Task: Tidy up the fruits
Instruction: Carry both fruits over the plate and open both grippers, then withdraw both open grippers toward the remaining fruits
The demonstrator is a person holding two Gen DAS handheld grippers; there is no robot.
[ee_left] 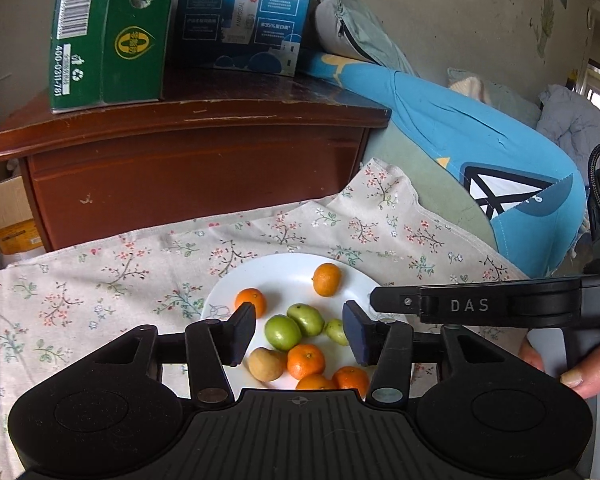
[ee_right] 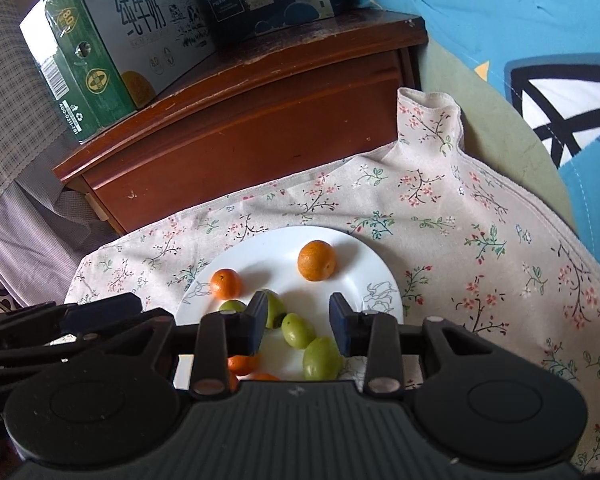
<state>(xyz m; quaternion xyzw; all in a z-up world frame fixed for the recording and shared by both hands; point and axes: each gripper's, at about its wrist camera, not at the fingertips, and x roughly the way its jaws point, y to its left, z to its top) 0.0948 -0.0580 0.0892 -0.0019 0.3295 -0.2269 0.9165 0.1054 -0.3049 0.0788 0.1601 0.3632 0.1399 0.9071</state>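
A white plate (ee_left: 352,276) sits on a flowered cloth (ee_left: 100,272) in front of a wooden cabinet (ee_left: 188,152), and it carries small oranges and green fruits bunched toward its near side. The left gripper (ee_left: 300,334) hangs over that bunch, its jaws partly apart with nothing pressed between them. The right gripper (ee_right: 299,328) also stands partly open and empty above the green fruits. In the right wrist view the nearest green fruit (ee_right: 323,358) is egg-shaped, its long axis tilted up toward the right. One orange (ee_right: 317,260) lies apart near the far rim.
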